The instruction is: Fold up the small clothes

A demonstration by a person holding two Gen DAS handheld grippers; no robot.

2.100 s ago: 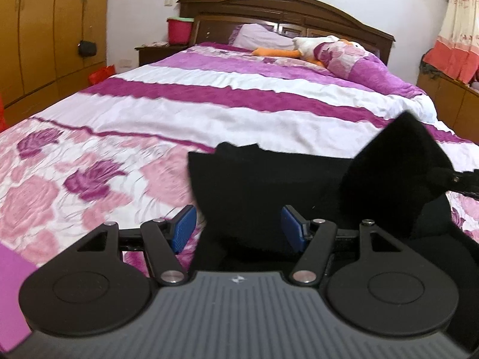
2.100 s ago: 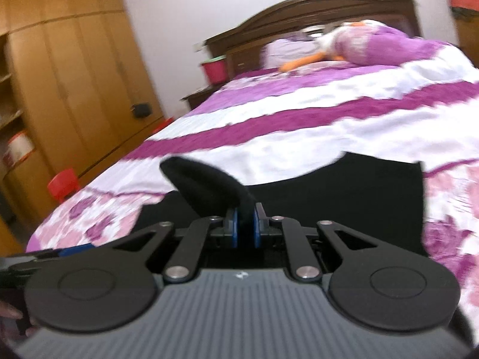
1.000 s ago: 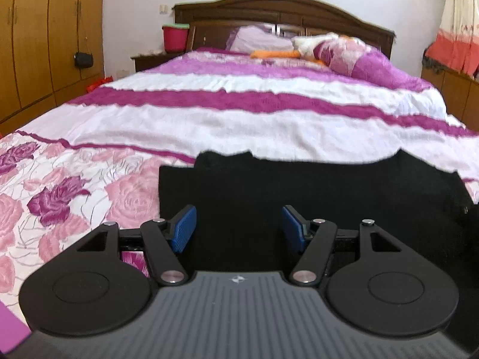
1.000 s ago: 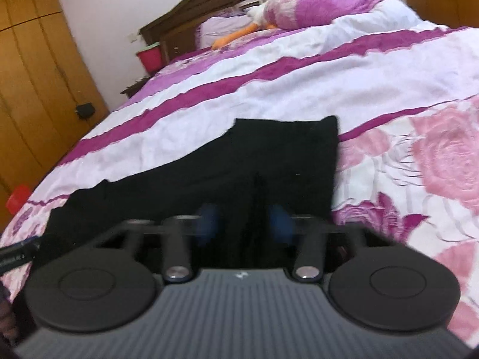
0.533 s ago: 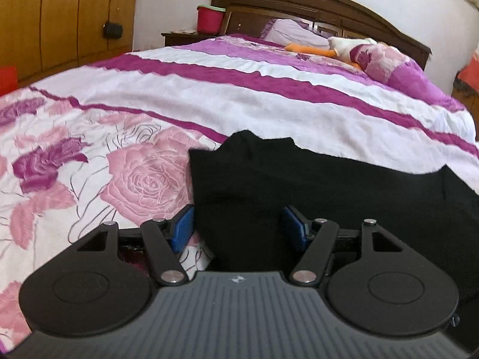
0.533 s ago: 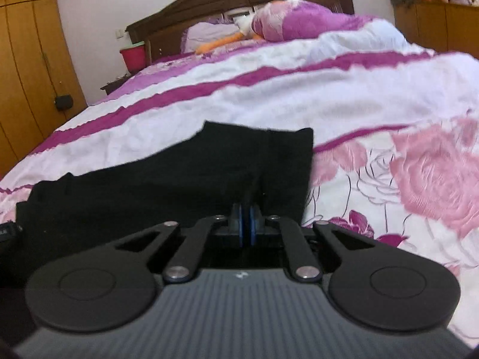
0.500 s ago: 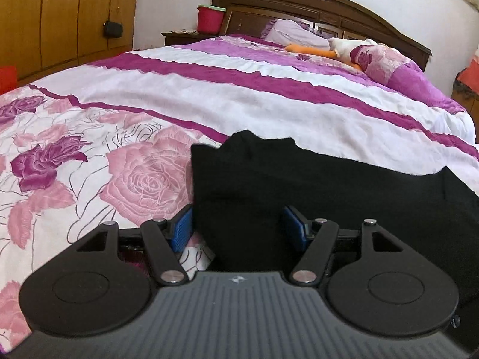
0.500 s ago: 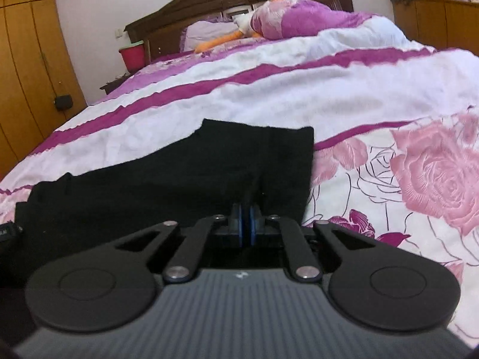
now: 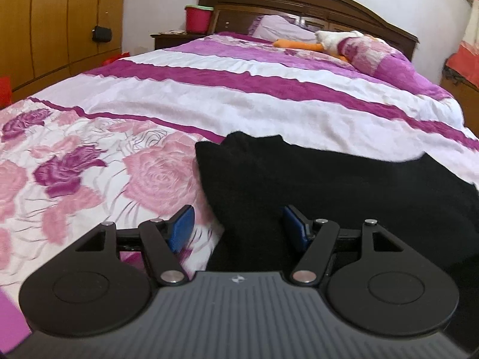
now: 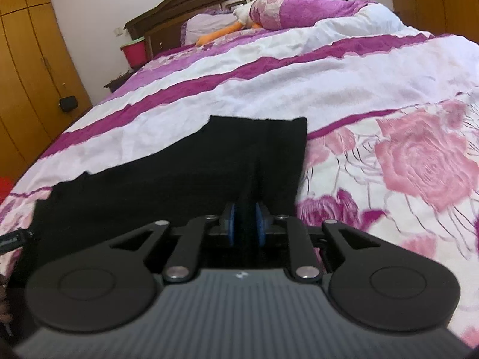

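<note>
Looking along the left gripper, the black cloth lies flat on the bed, probably spread for a fold. The gripper sits low at the cloth's near left corner, fingers wide apart, holding nothing, the corner's edge between them.

In the right view, the right gripper is low at the cloth's near right end, pads almost closed on a raised pinch of fabric, likely gripped to carry that end over.

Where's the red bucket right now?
The red bucket stands on the nightstand to the left of the headboard, at the far end of the bed. In the right wrist view it shows far left of the pillow.
</note>
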